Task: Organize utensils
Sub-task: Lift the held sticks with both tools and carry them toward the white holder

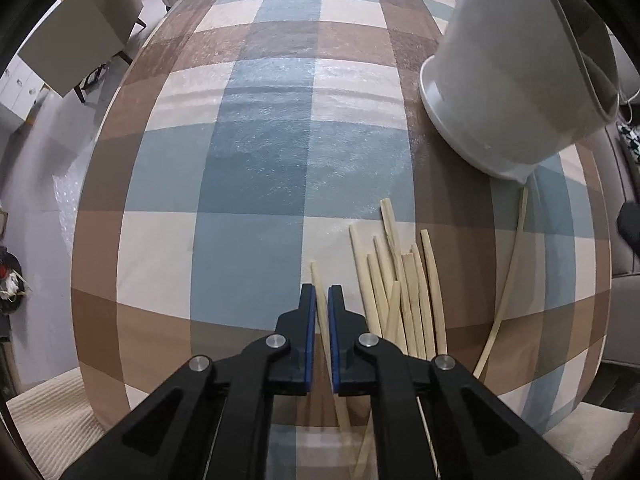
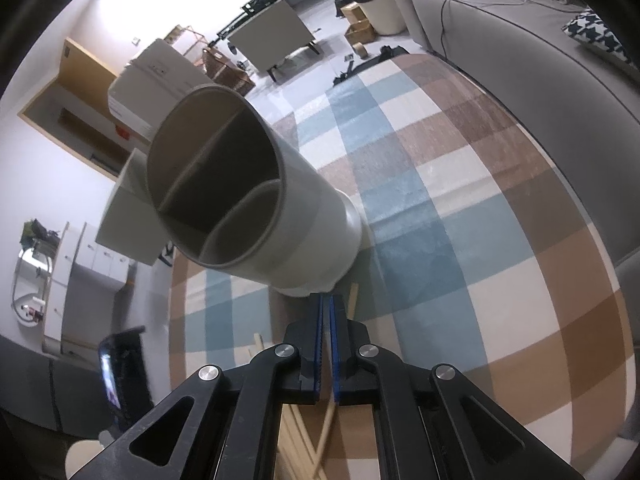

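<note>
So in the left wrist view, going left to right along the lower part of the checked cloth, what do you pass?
Left gripper closed on a single chopstick → loose pile of chopsticks → one long curved chopstick lying apart, with the grey utensil holder above it.

Pale wooden chopsticks (image 1: pixel 404 292) lie loosely fanned, overlapping, on a checked cloth. One chopstick (image 1: pixel 320 300) lies apart on the left, another (image 1: pixel 508 280) on the right. Beyond them stands a grey cylindrical holder (image 2: pixel 256 196), empty, divided into compartments.

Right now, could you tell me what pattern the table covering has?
The table covering is a check of blue, brown and cream squares, clearest in the left wrist view.
</note>
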The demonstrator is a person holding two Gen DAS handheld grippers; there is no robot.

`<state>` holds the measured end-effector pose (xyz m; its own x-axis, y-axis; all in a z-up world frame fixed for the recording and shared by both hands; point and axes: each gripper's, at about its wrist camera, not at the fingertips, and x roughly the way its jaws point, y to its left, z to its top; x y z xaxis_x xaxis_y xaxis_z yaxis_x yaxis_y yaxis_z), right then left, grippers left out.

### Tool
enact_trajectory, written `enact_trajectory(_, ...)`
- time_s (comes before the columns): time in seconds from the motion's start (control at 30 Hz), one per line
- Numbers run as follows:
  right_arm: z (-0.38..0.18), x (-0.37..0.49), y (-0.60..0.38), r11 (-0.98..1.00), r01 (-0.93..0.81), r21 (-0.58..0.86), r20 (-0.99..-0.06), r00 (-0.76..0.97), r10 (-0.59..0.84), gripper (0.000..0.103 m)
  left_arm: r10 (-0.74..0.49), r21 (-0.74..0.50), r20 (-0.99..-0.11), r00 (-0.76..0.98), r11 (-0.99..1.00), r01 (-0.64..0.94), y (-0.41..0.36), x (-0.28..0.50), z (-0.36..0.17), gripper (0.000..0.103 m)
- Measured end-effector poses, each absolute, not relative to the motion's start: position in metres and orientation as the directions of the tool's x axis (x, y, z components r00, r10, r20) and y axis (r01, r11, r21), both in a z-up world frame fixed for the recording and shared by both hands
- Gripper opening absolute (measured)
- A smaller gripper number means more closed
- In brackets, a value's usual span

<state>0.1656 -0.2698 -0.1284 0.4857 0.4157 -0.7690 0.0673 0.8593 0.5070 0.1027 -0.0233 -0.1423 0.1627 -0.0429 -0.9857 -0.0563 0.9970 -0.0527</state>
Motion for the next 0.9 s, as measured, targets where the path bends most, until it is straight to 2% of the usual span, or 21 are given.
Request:
enact_trajectory(0.13,-0.139,0.168,-0.26,0.887,0.036,0.46,-0.807,0.435,0.4,0.006,-0.059,-0.075,-0.981,0.186,0.994,-0.079,-0.015,0.107,-0.142,0.001)
enact_trajectory(0.2,-0.148,0.17,-0.259,0.895,0.035,0.445,-0.823,0.411,0.393,0.01,-0.081,-0.103,-0.975,0.209,0.99,-0.098,-0.011,0.111,-0.139,0.001)
enact_trajectory(0.37,-0.169,0.182,-0.254,0.907,0.045,0.42,-0.852,0.363,0.377,0.011,-0.129,-0.17,-0.948,0.293,0.978,-0.122,0.005,0.112,-0.117,0.001)
enact_trajectory(0.5,-0.173,0.19,-0.231,0.941,-0.028,0.337,-0.871,0.371,0.323,0.021,-0.16,-0.217,-0.926,0.341,0.967,-0.136,0.021,0.114,-0.103,0.001)
enact_trajectory(0.6,-0.174,0.193,-0.214,0.964,-0.057,0.26,-0.888,0.378,0.262,0.023,-0.184,-0.259,-0.909,0.374,0.953,-0.161,0.032,0.112,-0.094,0.001)
enact_trajectory(0.77,-0.186,0.199,-0.201,0.986,-0.047,0.158,-0.904,0.396,0.163,0.022,-0.222,-0.316,-0.882,0.416,0.933,-0.171,0.047,0.118,-0.087,0.001)
enact_trajectory(0.83,-0.187,0.2,-0.199,0.989,-0.037,0.141,-0.895,0.422,0.144,0.018,-0.233,-0.326,-0.873,0.429,0.933,-0.155,0.046,0.113,-0.083,0.001)
enact_trajectory(0.9,-0.188,0.201,-0.193,0.994,-0.052,0.094,-0.892,0.438,0.107,0.007,-0.244,-0.334,-0.864,0.44,0.932,-0.14,0.046,0.115,-0.079,0.001)
